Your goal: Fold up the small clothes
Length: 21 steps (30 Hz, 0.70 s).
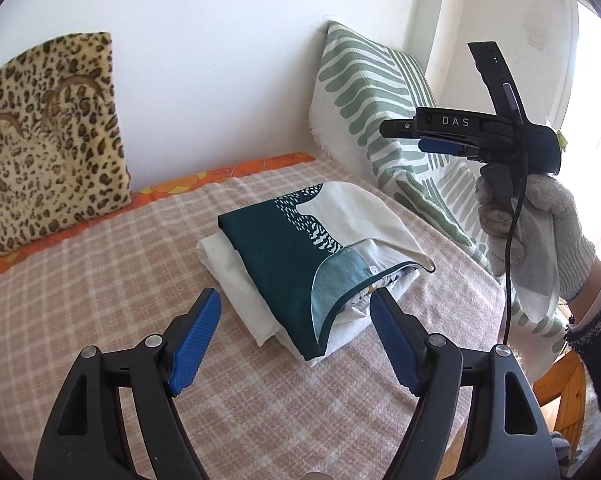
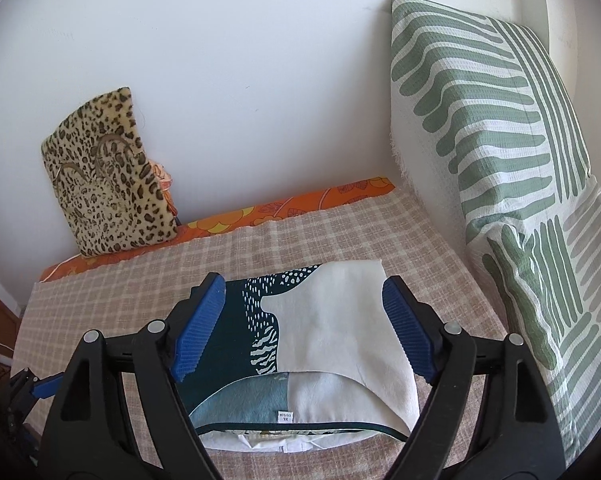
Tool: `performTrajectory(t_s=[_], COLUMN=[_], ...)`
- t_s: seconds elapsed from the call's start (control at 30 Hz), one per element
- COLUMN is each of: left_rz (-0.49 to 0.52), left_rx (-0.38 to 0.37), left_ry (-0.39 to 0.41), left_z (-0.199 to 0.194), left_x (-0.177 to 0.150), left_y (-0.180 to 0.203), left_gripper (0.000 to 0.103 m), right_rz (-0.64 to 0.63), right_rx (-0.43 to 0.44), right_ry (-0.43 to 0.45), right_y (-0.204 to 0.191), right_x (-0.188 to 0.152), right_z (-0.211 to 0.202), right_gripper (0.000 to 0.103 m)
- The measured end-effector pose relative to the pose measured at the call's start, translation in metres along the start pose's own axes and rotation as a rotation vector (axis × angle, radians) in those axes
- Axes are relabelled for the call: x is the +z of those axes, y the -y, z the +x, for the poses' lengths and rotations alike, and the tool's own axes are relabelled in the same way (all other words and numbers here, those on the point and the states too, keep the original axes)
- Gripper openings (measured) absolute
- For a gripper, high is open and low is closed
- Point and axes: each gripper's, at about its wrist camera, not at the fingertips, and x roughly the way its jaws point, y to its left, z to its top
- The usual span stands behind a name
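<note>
A folded garment (image 1: 304,256), dark teal, light blue and cream with white printed marks, lies in a compact bundle on the pink checked bed cover (image 1: 100,304). It also shows in the right wrist view (image 2: 320,344), with a size label at its near hem. My left gripper (image 1: 296,308) is open and empty, just short of the garment's near edge. My right gripper (image 2: 304,292) is open and empty, held above the garment. In the left wrist view the right gripper (image 1: 420,136) hangs in a gloved hand, up and to the right of the garment.
A leopard-print cushion (image 1: 48,140) leans on the white wall at the back left. A green and white striped pillow (image 2: 500,160) stands along the right side. An orange flowered sheet (image 2: 284,208) edges the bed at the wall. A wooden frame (image 1: 560,392) shows at the lower right.
</note>
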Motion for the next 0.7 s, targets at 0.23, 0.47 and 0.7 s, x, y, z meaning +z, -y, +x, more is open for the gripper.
performTrajectory(t_s=[0.23, 0.47, 0.7], left_rz=[-0.005, 0.001, 0.036], left_rx=[0.02, 0.042, 0.062], left_ry=[0.04, 0.061, 0.101], left_z=[-0.035, -0.067, -0.099], left_x=[-0.005, -0.017, -0.034], left_y=[-0.008, -0.012, -0.008], left_gripper=[0.08, 0.081, 0.082], right_rz=[-0.028, -0.014, -0.02], right_rx=[-0.03, -0.051, -0.086], right_ry=[0.011, 0.04, 0.073], right_y=[-0.036, -0.064, -0.088], right_x=[-0.021, -0.052, -0.085], right_z=[-0.034, -0.064, -0.091], right_gripper=[0.089, 0.097, 0.1])
